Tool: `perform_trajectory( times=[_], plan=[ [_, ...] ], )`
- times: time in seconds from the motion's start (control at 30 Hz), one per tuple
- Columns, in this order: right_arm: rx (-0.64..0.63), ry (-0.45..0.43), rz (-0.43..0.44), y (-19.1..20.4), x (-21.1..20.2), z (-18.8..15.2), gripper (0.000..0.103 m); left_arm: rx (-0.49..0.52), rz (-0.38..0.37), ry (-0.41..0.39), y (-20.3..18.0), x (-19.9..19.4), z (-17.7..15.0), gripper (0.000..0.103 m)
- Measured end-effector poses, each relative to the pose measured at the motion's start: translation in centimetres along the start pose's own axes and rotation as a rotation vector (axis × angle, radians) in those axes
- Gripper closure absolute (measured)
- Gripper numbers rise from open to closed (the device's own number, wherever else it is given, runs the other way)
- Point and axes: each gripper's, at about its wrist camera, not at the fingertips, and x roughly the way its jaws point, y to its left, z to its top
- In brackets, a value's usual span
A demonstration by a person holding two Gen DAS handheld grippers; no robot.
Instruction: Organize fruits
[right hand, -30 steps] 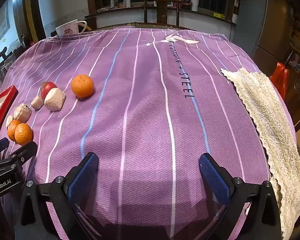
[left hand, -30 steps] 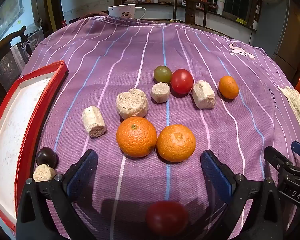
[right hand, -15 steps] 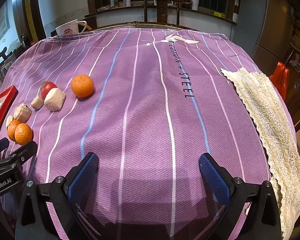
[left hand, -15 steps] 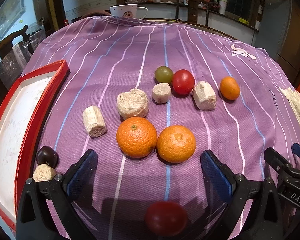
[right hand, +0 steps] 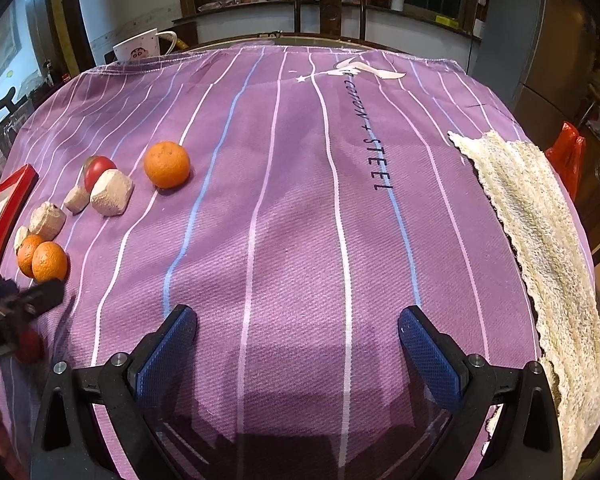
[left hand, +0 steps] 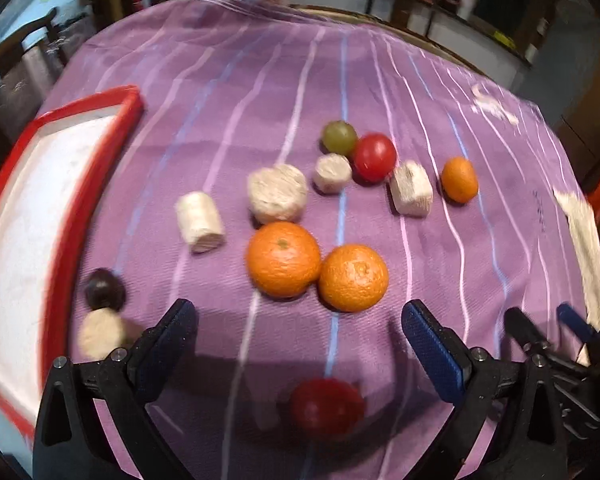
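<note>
The left gripper is hovering with fingers spread wide, gripping nothing; a red tomato is lying between them, two oranges just beyond. The red-rimmed tray at the tablecloth's left edge is sitting bare. The right gripper is hanging spread and unloaded over bare cloth.

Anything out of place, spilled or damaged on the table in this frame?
Nothing spilled or visibly damaged. The odd part is the mix: pale beige chunks lie loose among the oranges, tomatoes and green grape on the purple cloth, while the visible part of the red-rimmed tray holds no fruit.
</note>
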Motion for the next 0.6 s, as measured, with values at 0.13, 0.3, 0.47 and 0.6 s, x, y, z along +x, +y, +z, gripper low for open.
perform_trajectory(
  times=[0.13, 0.3, 0.47, 0.6],
  plan=[
    [0.028, 0.094, 0.019, -0.5, 0.0, 0.8, 0.000, 0.045, 0.067, -0.088, -0.6, -4.2, 0.0, 0.000],
    [0.019, 0.080, 0.014, -0.1, -2.5, 2.3, 0.000, 0.077, 0.084, -0.146, -0.6, -8.3, 1.1, 0.000],
    [-0.036, -0.021, 0.031, 2.4, -7.5, 4.0, 0.000, 0.101, 0.046, -0.153, 0.4, -10.1, 2.7, 0.000],
    [-0.024, -0.088, 0.030, 4.7, -11.1, 4.3, 0.001, 0.122, -0.006, -0.132, 1.7, -11.1, 3.4, 0.000]
  ],
)
